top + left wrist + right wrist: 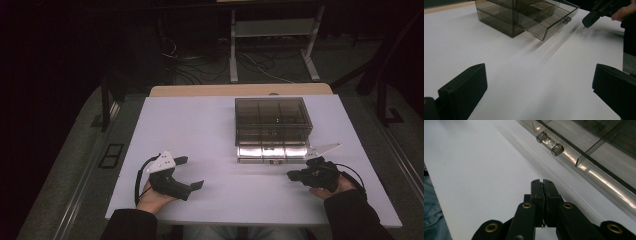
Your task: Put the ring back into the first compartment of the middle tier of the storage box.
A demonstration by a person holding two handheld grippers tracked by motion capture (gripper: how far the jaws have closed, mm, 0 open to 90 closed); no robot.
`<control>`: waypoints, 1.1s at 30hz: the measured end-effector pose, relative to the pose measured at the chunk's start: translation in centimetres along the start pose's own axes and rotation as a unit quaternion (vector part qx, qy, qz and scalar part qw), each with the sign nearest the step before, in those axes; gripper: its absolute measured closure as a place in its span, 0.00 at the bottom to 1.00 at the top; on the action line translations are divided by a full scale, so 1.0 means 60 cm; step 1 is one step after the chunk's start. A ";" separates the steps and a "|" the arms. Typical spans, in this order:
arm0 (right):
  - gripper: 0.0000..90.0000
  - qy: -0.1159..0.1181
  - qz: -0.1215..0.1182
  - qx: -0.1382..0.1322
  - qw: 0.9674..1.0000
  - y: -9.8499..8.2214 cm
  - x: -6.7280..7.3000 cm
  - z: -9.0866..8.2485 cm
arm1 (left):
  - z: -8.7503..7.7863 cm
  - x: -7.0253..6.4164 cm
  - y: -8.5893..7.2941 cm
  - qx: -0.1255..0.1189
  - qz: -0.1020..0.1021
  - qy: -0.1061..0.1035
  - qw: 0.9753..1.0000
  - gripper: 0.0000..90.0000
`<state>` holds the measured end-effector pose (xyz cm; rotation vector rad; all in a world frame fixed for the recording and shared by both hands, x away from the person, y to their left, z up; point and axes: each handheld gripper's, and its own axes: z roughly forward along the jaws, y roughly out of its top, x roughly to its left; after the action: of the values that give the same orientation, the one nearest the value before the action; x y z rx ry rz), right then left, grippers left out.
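Our right gripper [295, 175], jaws pressed shut on nothing, sits just in front of the smoky drawer box [272, 120], whose pulled-out bottom drawer's handle [549, 144] lies ahead and nearer it than our wide-open, empty left gripper [192, 172].

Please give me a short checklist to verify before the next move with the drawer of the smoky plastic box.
1. Drawer pulled partly out of the organizer box: ok.
2. Drawer handle free, with nothing touching it: ok.
3. Right gripper shut, with nothing seen between its jaws, just in front of the drawer: ok for pushing, not ok for grasping the handle.
4. Left gripper open, apart from the box over bare table: ok.
5. Contents of the drawer compartments: cannot tell, the plastic is dark and reflective.
6. Right gripper lined up with the handle: not ok; in the right gripper view the handle sits ahead of the jaws and slightly to the right.
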<state>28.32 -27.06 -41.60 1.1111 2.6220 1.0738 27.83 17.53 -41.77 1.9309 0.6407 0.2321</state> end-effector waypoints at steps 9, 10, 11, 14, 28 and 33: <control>0.97 0.004 -0.005 -0.015 1.000 0.004 0.005 -0.010 | 0.000 0.000 0.000 0.000 0.000 0.000 1.000 0.00; 0.97 0.006 -0.006 -0.016 1.000 0.005 0.005 -0.011 | 0.000 0.000 0.000 0.000 0.000 0.001 1.000 0.00; 0.97 0.005 -0.007 -0.019 1.000 0.005 0.005 -0.012 | 0.000 0.000 0.000 -0.001 0.000 0.000 1.000 0.00; 0.97 0.007 -0.007 -0.025 1.000 0.007 0.005 -0.017 | 0.000 0.000 0.000 0.000 0.000 0.001 1.000 0.00; 0.97 0.020 -0.007 -0.059 0.998 0.022 0.008 -0.039 | 0.001 0.000 0.000 0.002 -0.001 0.001 1.000 0.00; 0.97 0.026 -0.013 -0.068 0.997 0.034 0.010 -0.044 | 0.000 -0.001 -0.001 0.000 -0.002 0.002 1.000 0.00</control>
<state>28.22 -27.17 -38.22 1.0316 2.5495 1.2721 27.76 17.52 -41.81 1.9291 0.6468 0.2328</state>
